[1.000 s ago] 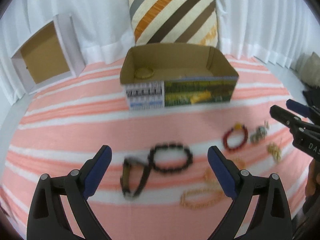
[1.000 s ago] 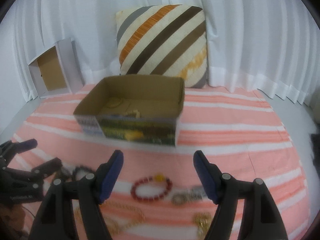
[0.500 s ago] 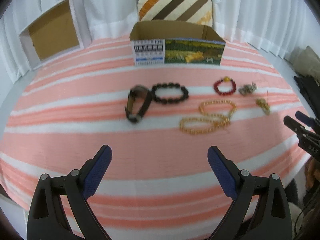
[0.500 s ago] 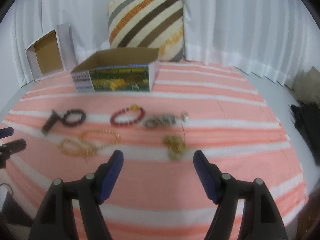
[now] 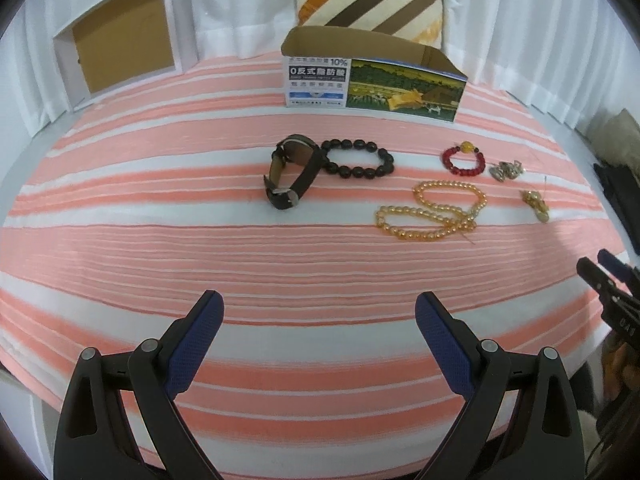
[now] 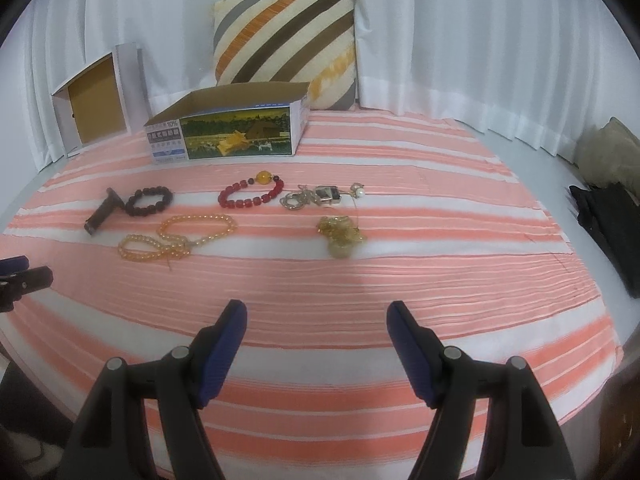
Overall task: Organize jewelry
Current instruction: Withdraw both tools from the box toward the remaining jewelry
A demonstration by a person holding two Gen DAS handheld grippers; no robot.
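Both claws, left [image 5: 319, 322] and right [image 6: 317, 330], have pulled back toward the near edge; both are released and empty. Watch [image 5: 291, 171], bracelets [image 5: 359, 159] and necklace [image 5: 434, 211] lie mid-surface, short of the far box [image 5: 374, 76]. No piece is being moved.

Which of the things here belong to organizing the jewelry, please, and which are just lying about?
Job:
watch
black bead bracelet
red bead bracelet
amber bead necklace
silver chain
gold chain
printed cardboard box

Lying about:
striped cushion
white box
dark cloth
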